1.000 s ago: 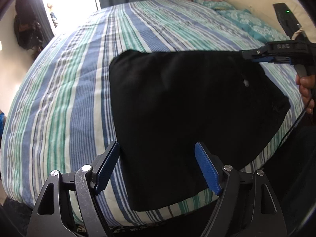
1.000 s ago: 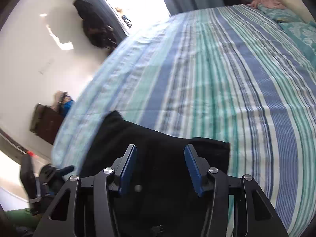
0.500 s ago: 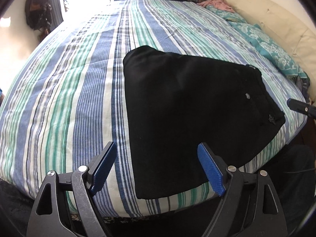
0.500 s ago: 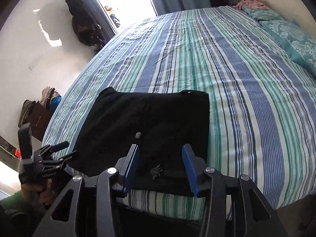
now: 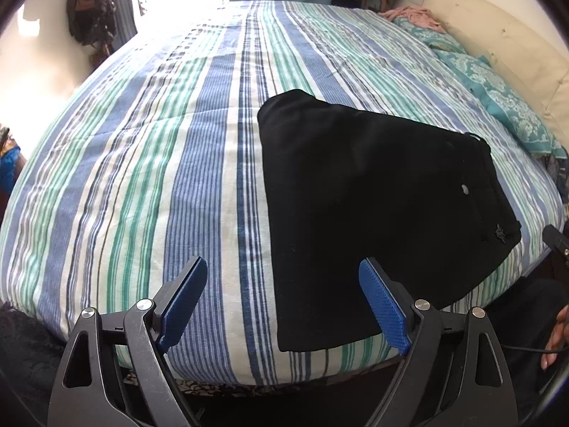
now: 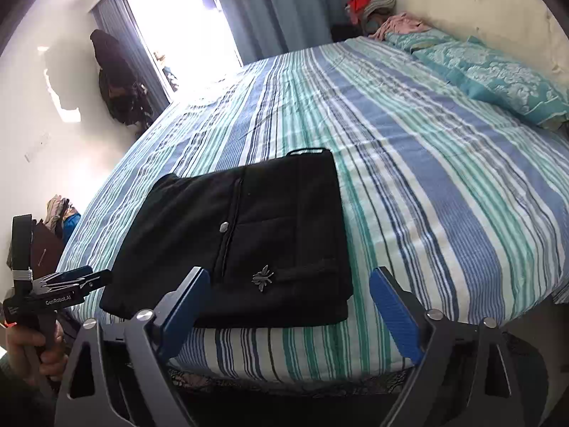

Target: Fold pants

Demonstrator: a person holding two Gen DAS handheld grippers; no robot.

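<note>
Striped bedding in blue, green and white covers the bed (image 6: 409, 163) that carries everything, with a sunlit window and curtains behind it.

Nearest the cameras, both grippers hang off the bed's near edge, tilted down toward it. The left gripper (image 5: 282, 306) stands spread wide with nothing between its blue pads; in its own view one pad sits over bare striped sheet and the other over the near left corner of the black pants (image 5: 373, 206). The right gripper (image 6: 288, 309) is likewise spread, its jaws having just been opening, and they hold nothing: the near hem of the pants lies just beyond them, apart from both pads. The right view also shows the left gripper (image 6: 89, 277) from the side, held by a hand at the lower left, clear of the fabric.

Just past the near edge, the pants (image 6: 249, 242) lie as a flat, compact, roughly rectangular stack with layered edges showing at the front. A button and a small metal emblem face up. I judge the folding to be done or nearly so; at most a last halving or some smoothing is left.

Further off, teal patterned pillows (image 6: 498, 78) rest at the right edge of the bed, and a heap of clothes (image 6: 373, 3) sits in the far corner.
</note>
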